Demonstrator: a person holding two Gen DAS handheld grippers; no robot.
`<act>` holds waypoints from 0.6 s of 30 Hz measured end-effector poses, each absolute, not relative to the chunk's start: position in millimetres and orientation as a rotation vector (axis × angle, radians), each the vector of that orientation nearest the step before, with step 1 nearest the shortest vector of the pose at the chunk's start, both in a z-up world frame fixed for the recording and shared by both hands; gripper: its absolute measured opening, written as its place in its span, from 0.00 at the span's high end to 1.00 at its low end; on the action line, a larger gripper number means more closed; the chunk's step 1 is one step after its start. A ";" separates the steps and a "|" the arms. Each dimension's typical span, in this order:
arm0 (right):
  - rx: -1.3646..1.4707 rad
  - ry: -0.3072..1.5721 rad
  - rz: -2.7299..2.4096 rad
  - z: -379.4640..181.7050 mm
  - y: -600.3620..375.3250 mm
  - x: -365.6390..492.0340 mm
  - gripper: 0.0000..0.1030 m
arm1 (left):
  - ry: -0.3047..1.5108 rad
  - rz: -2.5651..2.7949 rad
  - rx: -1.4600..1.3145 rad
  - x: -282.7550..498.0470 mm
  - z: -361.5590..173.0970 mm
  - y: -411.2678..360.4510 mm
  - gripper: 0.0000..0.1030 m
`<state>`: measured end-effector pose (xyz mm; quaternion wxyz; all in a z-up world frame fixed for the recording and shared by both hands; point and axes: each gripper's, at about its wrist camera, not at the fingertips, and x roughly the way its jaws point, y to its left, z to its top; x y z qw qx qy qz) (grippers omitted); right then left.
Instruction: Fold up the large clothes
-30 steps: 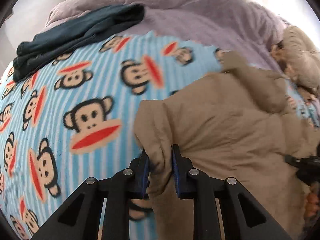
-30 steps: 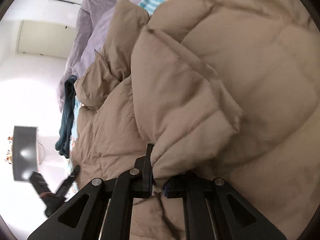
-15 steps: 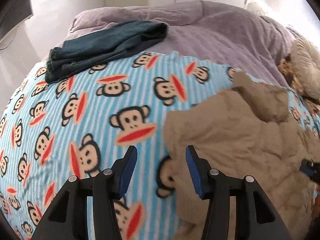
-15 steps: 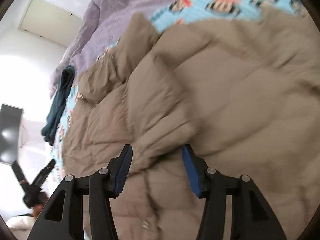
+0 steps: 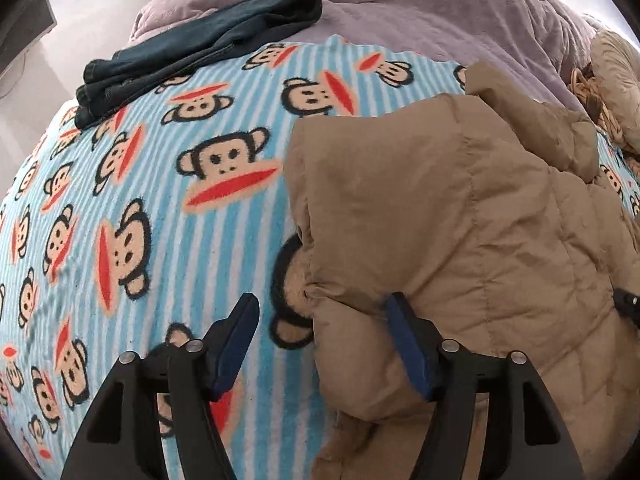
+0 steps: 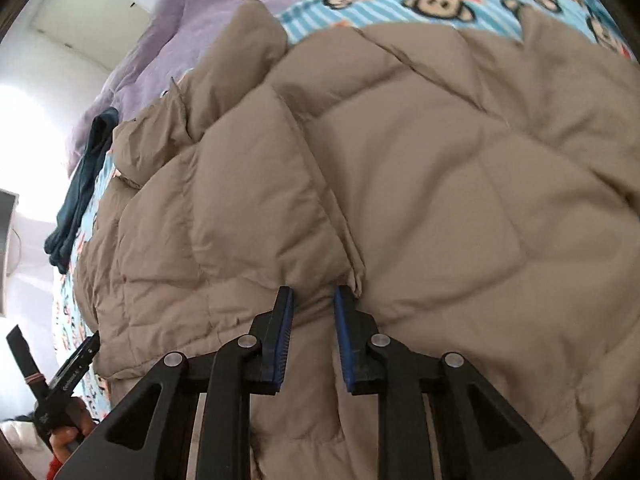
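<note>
A tan quilted puffer jacket lies on a blue striped monkey-print blanket on the bed. My left gripper is open, its jaws wide apart over the jacket's left edge, holding nothing. In the right wrist view the jacket fills the frame, with a folded panel lying over its body. My right gripper has its jaws partly apart at the lower edge of that folded panel; a little fabric sits between them, not pinched. The left gripper also shows in the right wrist view at the lower left.
Folded dark blue jeans lie at the far left of the blanket. A purple duvet covers the head of the bed. A beige pillow lies at the far right. A white wall and door stand beyond the bed.
Both grippers were shut on the jacket's fabric a second ago and have let go. The jacket has dropped flat. The right jaws have since narrowed near the folded panel's edge.
</note>
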<state>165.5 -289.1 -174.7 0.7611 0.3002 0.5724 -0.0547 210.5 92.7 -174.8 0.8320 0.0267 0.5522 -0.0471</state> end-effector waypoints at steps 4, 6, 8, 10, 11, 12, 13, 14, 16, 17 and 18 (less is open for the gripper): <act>0.671 1.263 -0.110 -171.5 -292.0 163.5 0.75 | 1.179 -0.073 0.057 209.0 -167.7 91.7 0.34; 0.739 1.240 -0.089 -168.0 -298.5 157.1 0.69 | 1.178 -0.069 0.064 207.1 -163.4 89.0 0.34; 0.853 1.198 -0.075 -168.3 -309.9 154.7 0.51 | 1.184 -0.069 0.072 206.4 -162.7 86.4 0.34; 0.988 1.166 -0.074 -176.3 -321.1 152.9 0.49 | 1.195 -0.063 0.075 207.2 -164.7 85.0 0.34; 1.052 1.159 -0.076 -181.6 -325.4 152.5 0.50 | 1.203 -0.059 0.069 208.7 -166.6 85.6 0.34; 1.097 1.150 -0.079 -186.6 -328.5 153.2 0.66 | 1.209 -0.055 0.063 209.2 -168.2 86.2 0.34; 1.118 1.150 -0.097 -190.2 -330.0 154.7 0.86 | 1.215 -0.051 0.054 210.3 -170.1 87.4 0.34; 1.128 1.168 -0.123 -194.6 -331.6 154.0 0.93 | 1.222 -0.050 0.041 211.2 -172.1 88.9 0.34; 1.167 1.169 -0.148 -200.3 -335.4 149.5 0.99 | 1.228 -0.044 0.032 212.1 -174.4 90.1 0.31; 1.172 1.171 -0.159 -201.3 -336.6 146.3 0.99 | 1.227 -0.033 0.037 212.6 -175.1 90.4 0.27; 1.167 1.173 -0.166 -201.5 -337.7 143.0 1.00 | 1.222 -0.015 0.047 212.8 -175.7 90.9 0.22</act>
